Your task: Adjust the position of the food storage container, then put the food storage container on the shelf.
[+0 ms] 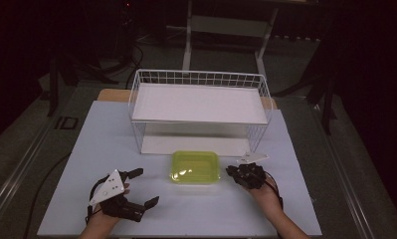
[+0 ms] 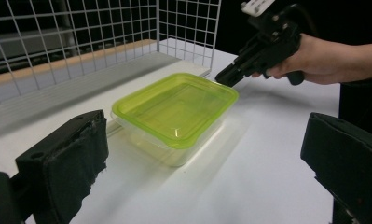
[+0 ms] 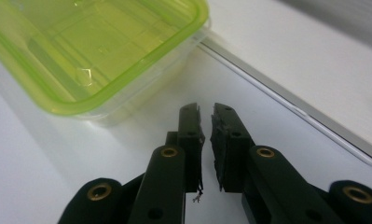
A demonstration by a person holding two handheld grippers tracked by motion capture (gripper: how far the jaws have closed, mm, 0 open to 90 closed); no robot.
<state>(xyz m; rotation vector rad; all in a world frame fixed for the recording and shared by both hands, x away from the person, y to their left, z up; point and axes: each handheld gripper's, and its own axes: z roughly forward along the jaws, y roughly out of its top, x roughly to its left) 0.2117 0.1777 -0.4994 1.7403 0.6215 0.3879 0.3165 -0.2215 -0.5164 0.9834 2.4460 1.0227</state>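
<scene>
Green-lidded container (image 1: 195, 167) at frame centre on table (image 1: 61, 199), nothing gripped.
Left hand-held gripper (image 1: 139, 187) lower left, jaws wide apart; right hand-held gripper (image 1: 235, 172) beside container, jaws nearly together, empty.

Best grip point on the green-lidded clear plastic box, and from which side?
Judging by its pose, take the green-lidded clear plastic box across its short end walls under the overhanging lid rim. It lies flat, long side facing the person, so the wide-open left gripper could span it from the left.
</scene>
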